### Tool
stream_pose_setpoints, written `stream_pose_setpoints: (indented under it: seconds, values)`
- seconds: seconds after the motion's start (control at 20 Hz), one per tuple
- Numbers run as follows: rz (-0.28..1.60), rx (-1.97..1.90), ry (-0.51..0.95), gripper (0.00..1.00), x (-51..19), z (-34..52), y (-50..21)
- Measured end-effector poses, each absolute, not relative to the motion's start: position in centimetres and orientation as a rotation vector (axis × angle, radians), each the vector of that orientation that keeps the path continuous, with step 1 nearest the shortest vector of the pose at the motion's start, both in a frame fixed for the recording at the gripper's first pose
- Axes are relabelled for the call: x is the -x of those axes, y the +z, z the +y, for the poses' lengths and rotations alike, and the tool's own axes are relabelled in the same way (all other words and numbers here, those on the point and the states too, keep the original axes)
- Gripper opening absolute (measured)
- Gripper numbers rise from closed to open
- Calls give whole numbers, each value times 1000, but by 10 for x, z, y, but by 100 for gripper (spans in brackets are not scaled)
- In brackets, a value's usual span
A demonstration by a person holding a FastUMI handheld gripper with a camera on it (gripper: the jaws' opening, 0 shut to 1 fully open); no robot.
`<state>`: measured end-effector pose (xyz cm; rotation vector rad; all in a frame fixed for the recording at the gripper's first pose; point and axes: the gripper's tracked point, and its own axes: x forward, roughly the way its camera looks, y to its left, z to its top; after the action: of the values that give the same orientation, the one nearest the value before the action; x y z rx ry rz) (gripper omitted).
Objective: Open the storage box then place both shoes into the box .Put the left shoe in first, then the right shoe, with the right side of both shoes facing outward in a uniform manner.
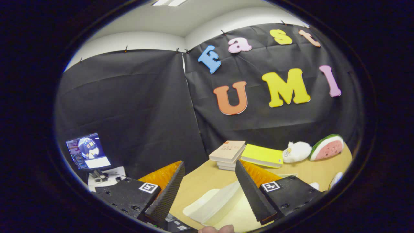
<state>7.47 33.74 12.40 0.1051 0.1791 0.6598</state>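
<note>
storage box (215, 204) lies at lower centre on the worktop (200, 179); book stack (228, 153) behind it, plush toys (310, 150) right, monitor (87, 151) lower left.

storage box (220, 202) cream-white | fingers (252, 194) black, ridged | book (262, 155) yellow | table (200, 181) tan

The gripper (207, 187) is tipped up a little and looks out over the table; its two fingers (166, 194) stand wide apart, so it is open; nothing is held between them; each finger is dark and has a rough, bumpy inner face; a bit of the person's hand (216, 229) peeks in at the very bottom, just below the fingers.
</note>
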Motion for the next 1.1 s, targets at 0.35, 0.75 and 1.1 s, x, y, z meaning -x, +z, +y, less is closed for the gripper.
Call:
stream_pose_setpoints:
  seconds: [0.35,0.75,1.1]
  values:
    - [46,-33,482,100,-56,244,133]
    - [194,-13,295,100,-70,113,86]
    - [474,75,189,100,-110,50,3]
